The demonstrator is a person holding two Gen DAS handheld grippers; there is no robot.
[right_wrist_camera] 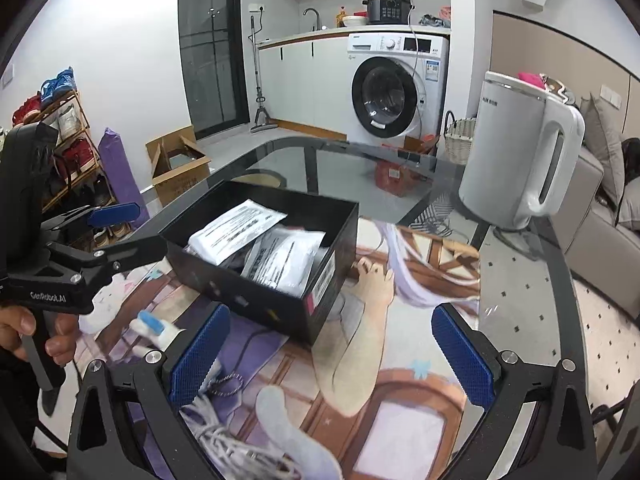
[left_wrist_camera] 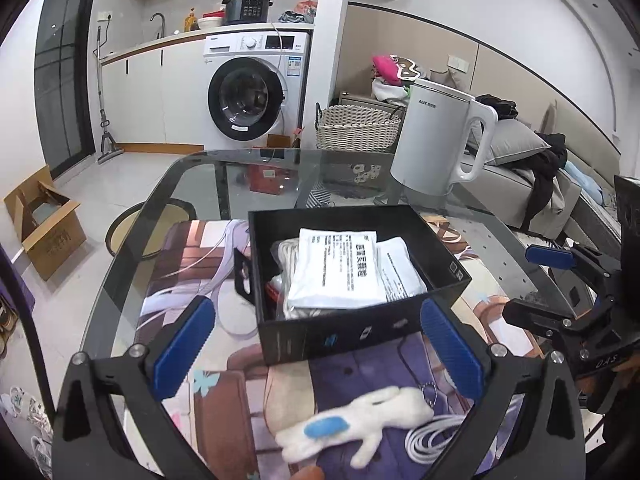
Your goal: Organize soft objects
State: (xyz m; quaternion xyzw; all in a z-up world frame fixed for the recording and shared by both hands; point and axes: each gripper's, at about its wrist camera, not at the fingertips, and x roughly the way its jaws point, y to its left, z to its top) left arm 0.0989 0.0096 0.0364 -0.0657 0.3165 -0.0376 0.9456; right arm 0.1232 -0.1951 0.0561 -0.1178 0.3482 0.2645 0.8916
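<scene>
Your left gripper [left_wrist_camera: 320,344] has its fingers spread wide, nothing between them. It hovers over the printed mat [left_wrist_camera: 224,400], pointed at the near wall of the black box [left_wrist_camera: 360,332].

Your right gripper [right_wrist_camera: 328,356] is also spread wide and empty, above the mat to the right of the box [right_wrist_camera: 320,280], facing the box's corner.

White plush bunny [left_wrist_camera: 352,424] with a blue patch lies flat on the mat, just in front of the left gripper and below its fingers, not touching them. It sits outside the box, near its front wall. In the right wrist view the bunny [right_wrist_camera: 154,326] is blurred, at the left between the two grippers.

A coiled white cable [left_wrist_camera: 432,436] lies just beside the bunny on its right. In the right wrist view the cable [right_wrist_camera: 224,440] is partly hidden under the right gripper's left finger.

The box is open-topped and holds white plastic packets [left_wrist_camera: 336,272] with printed text, stacked and tilted; what lies under them I can't make out.

A white kettle [left_wrist_camera: 440,136] stands upright on the glass counter [left_wrist_camera: 192,176], behind the box and to its right, well apart from the bunny.
</scene>
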